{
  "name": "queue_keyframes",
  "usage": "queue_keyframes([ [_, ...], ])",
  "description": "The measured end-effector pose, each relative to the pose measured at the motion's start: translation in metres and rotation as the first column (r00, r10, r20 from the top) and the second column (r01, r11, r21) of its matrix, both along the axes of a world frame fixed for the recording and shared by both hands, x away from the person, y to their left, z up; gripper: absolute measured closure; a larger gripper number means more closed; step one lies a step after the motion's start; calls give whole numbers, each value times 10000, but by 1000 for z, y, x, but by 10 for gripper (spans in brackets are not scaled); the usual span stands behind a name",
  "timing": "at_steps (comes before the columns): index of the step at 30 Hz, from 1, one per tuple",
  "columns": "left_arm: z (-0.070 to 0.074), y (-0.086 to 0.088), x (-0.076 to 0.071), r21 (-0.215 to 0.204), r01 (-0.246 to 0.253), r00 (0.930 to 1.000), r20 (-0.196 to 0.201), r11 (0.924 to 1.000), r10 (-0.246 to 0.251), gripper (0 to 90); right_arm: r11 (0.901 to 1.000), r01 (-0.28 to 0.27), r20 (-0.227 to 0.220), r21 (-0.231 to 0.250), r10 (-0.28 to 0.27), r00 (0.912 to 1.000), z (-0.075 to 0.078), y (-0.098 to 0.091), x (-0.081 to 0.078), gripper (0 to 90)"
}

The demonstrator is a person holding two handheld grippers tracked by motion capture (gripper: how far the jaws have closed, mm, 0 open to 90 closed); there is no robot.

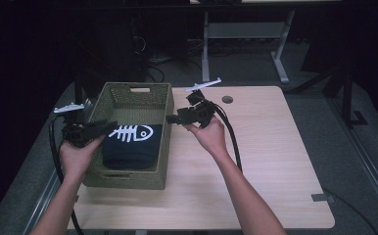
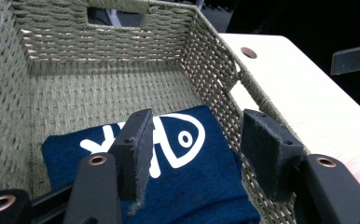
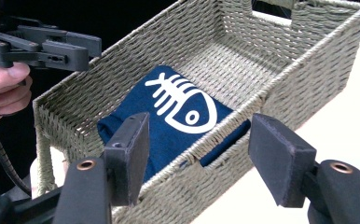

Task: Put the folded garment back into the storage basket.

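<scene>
Overhead, both claws (image 1: 109, 128) (image 1: 170, 119) gape empty beside the basket (image 1: 165, 142); close up, its folded shirt (image 2: 187, 186).

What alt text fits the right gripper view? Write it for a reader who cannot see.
A folded navy shirt with a white fish-skeleton print lies in a woven basket on a pale table. The right tool hangs open above the basket's near wall; the left tool is beyond its far wall.

The far half of the woven basket (image 1: 163, 117) is seen open down to its floor, while its near half is taken up by the folded navy garment (image 1: 128, 147). Passage from either side is blocked by the basket's tall walls. At centre and right of the frame, bare tabletop (image 1: 275, 161) is offered.
</scene>
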State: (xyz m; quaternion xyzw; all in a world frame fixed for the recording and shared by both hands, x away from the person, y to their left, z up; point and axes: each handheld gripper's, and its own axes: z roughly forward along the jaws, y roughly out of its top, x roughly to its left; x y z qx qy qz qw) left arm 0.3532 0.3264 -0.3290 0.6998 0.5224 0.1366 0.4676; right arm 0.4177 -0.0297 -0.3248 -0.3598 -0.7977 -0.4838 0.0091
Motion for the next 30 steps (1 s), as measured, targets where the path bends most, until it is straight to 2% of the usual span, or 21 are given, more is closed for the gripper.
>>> queue_keyframes([
  [17,5,-25,-2,-2,589,9981,189,9983,-589,396,9997,229,-4,-46,-229,9997,0,-25,-4,342],
  [30,8,-53,-2,-16,1102,9933,341,9939,-1101,377,9988,487,7,-70,-487,9988,-1,-52,-11,319],
])
